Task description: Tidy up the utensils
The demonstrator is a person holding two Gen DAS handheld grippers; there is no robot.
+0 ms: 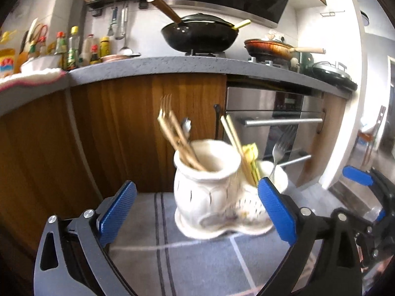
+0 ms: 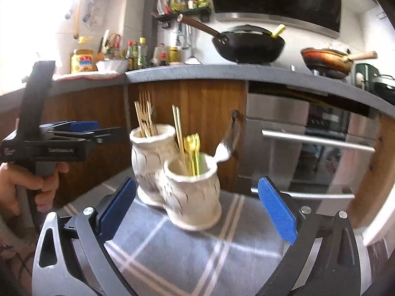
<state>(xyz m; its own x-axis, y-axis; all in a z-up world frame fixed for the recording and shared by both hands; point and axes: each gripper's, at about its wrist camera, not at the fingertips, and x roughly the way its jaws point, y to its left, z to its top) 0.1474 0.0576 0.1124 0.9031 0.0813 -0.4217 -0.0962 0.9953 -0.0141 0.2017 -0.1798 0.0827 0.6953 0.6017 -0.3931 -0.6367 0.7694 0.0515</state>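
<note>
On the grey striped cloth (image 2: 187,259) sits the cream double ceramic holder (image 2: 177,185) with utensils already sorted, both left gripper (image 1: 197,212) and right gripper (image 2: 196,209) wide open and empty, so looks basically done, just back off.
</note>
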